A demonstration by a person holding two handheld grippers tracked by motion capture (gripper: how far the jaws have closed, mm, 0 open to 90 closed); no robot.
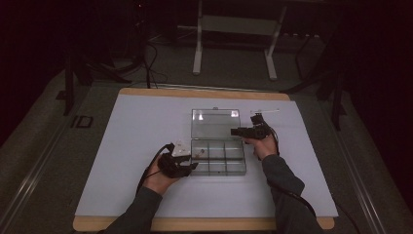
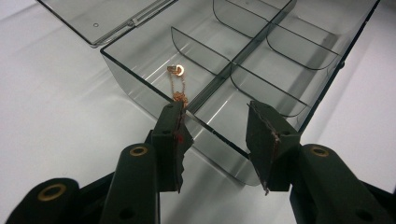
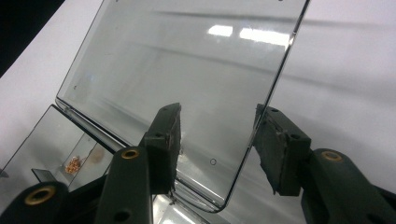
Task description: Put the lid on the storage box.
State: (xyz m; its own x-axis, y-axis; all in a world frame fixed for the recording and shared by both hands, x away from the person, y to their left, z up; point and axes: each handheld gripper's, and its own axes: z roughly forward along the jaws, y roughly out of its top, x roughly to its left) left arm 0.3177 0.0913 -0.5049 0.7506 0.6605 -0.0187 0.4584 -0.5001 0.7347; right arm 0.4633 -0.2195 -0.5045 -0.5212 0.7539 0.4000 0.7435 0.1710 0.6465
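Clear, glossy, smooth plastic compartment box (image 2: 261, 60) and hinged lid (image 3: 187, 70); fine coppery metal chain (image 2: 177, 86); matt white table sheet (image 1: 136, 146).

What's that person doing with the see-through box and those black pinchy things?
A person at a white table works on a clear plastic compartment box with its lid open. The left gripper sits open at the box's near corner, where a thin gold chain lies inside a compartment. The right gripper has its jaws on either side of the raised lid's edge, not yet pressing on it.
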